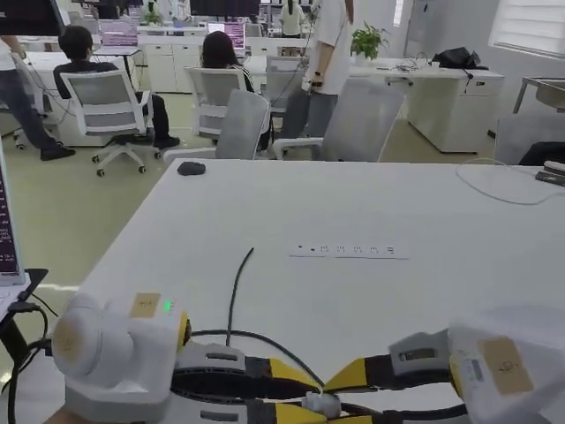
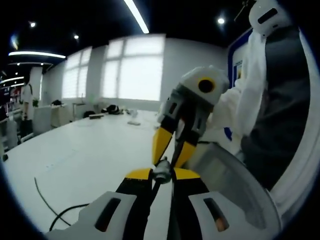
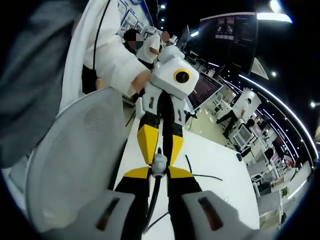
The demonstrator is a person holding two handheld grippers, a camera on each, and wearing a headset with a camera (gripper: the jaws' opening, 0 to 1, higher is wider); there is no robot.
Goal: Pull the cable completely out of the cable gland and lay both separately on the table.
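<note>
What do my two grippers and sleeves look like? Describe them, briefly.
The left gripper and right gripper match: white housings, black jaws ending in yellow tips, and a tan sticker on top. The left one carries a small green light. The sleeve is white.

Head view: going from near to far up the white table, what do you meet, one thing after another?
Cable gland → white strip with small marks → dark mouse → grey chairs just past the far edge.
</note>
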